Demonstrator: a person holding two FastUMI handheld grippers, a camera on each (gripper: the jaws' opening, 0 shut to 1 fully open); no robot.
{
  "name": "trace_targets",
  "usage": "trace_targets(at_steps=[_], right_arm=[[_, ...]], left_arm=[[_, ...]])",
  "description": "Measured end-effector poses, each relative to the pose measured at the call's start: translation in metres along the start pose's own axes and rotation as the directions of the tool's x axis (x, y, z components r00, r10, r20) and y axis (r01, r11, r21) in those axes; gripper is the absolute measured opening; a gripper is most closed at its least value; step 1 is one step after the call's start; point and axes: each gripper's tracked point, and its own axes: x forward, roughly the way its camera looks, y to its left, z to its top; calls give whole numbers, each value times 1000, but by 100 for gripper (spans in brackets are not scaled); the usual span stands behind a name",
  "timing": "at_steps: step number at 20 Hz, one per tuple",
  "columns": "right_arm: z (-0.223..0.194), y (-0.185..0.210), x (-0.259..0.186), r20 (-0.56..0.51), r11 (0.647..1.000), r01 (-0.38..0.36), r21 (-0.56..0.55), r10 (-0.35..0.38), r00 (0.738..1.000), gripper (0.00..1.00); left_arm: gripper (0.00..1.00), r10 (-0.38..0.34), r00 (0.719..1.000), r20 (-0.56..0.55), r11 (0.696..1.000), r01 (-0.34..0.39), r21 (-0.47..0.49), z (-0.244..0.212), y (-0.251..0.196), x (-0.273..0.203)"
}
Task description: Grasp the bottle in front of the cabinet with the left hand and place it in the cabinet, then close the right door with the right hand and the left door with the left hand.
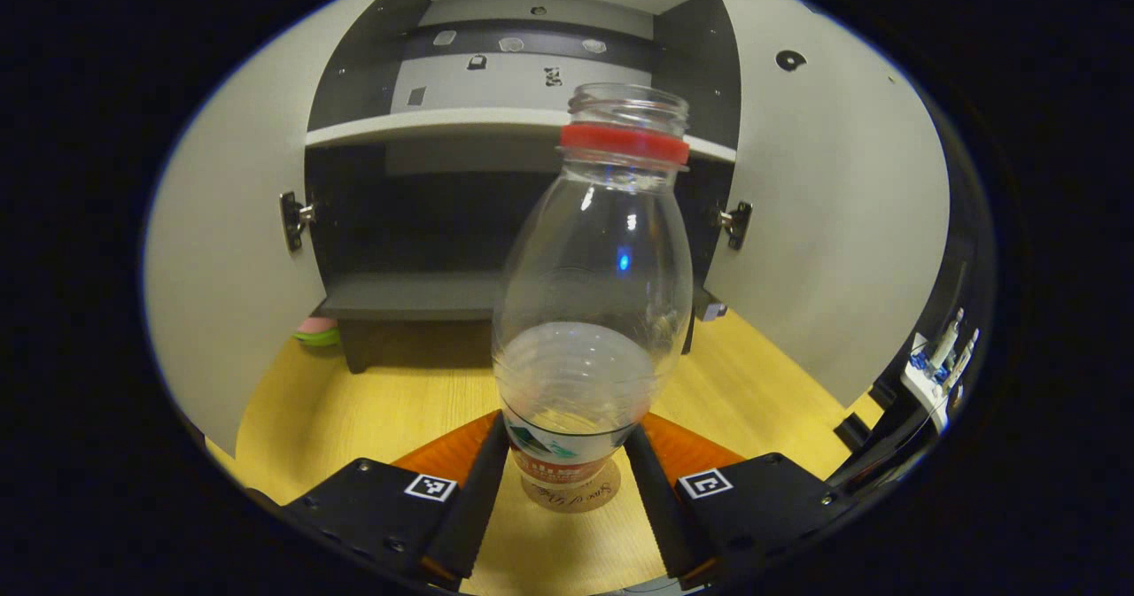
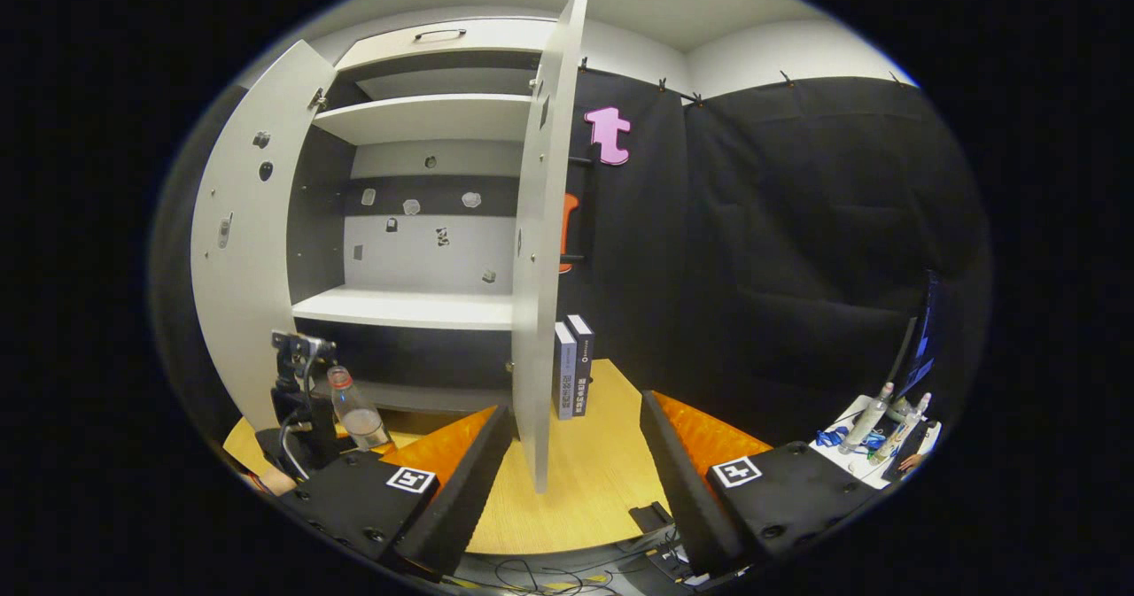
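My left gripper (image 1: pixel 567 481): clamped on clear bottle (image 1: pixel 592 313), cabinet (image 1: pixel 496 127) at twelve o'clock. My right gripper (image 2: pixel 576 472): jaws apart, right door (image 2: pixel 540 251) at twelve o'clock.

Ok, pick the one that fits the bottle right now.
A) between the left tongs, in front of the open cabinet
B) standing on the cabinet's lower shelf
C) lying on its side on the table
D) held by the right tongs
A: the bottle stands upright between the left tongs, with the open cabinet behind it.

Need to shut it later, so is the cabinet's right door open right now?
Open. The right door swings out edge-on, leaving the shelves exposed.
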Motion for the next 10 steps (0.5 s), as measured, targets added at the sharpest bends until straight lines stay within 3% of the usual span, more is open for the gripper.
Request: trace_targets(at_steps=[4,10], right_arm=[[6,1,4,26,998,-55,-5,55,998,98],[13,-13,9,53,994,-105,9,104,993,97]], left_arm=[[76,26,997,76,998,-31,62,88,12,-27],[77,4,990,143,1000,-2,-12,189,8,-64]])
